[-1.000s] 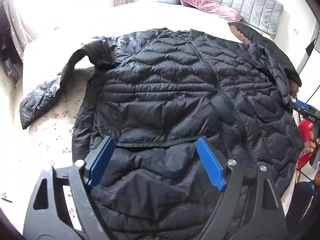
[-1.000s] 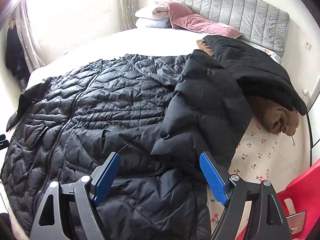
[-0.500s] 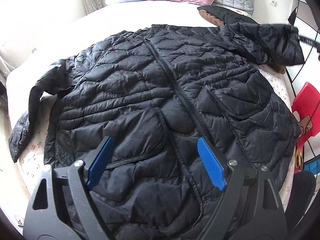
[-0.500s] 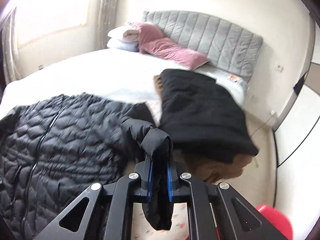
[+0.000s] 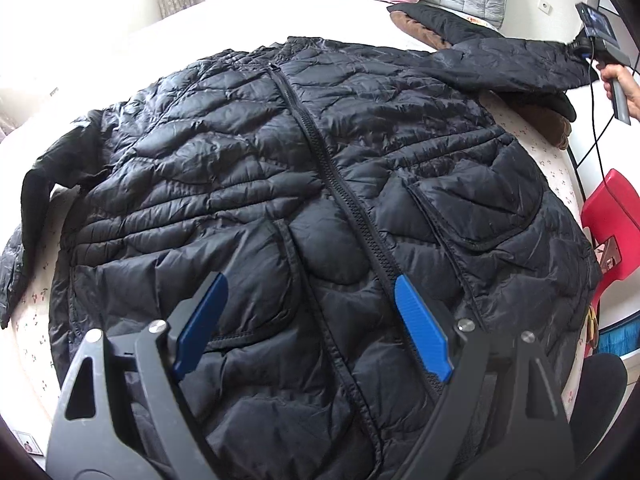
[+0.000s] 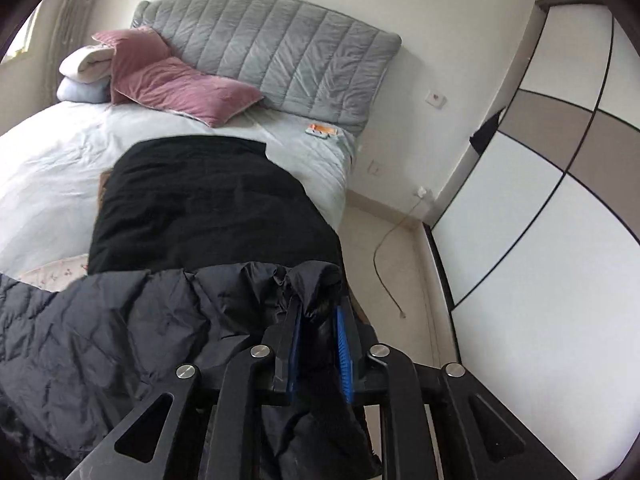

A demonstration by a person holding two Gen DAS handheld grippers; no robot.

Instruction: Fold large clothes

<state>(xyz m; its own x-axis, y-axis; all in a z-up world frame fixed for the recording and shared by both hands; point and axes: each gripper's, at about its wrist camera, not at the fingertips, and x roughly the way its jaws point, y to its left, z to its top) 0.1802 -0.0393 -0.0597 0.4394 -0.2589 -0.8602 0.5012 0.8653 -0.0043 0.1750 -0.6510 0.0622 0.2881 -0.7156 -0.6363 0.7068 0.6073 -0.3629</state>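
A black quilted jacket [image 5: 320,200] lies zipped and front-up across the bed. My left gripper [image 5: 310,284] hovers open above its lower front, astride the zip, with nothing between the blue pads. My right gripper [image 6: 318,308] has the cuff of the jacket's right sleeve [image 6: 160,320] pinched between its pads, and its jaws are opening slightly. In the left wrist view that sleeve [image 5: 512,64] is stretched straight out to the right, ending at the right gripper [image 5: 580,46] held by a hand [image 5: 620,80]. The other sleeve [image 5: 36,184] hangs bent at the left edge.
A folded black garment [image 6: 208,208] lies on a brown one just beyond the stretched sleeve. Pink pillow [image 6: 172,80] and grey headboard [image 6: 272,52] are at the head of the bed. A red chair [image 5: 612,220] and a wardrobe [image 6: 540,200] stand to the right, with a cable [image 6: 384,256] on the floor.
My right gripper shut on the sleeve that lay folded over the jacket and pulled it up and out to the right. My left gripper slid right along the hem to the zip.
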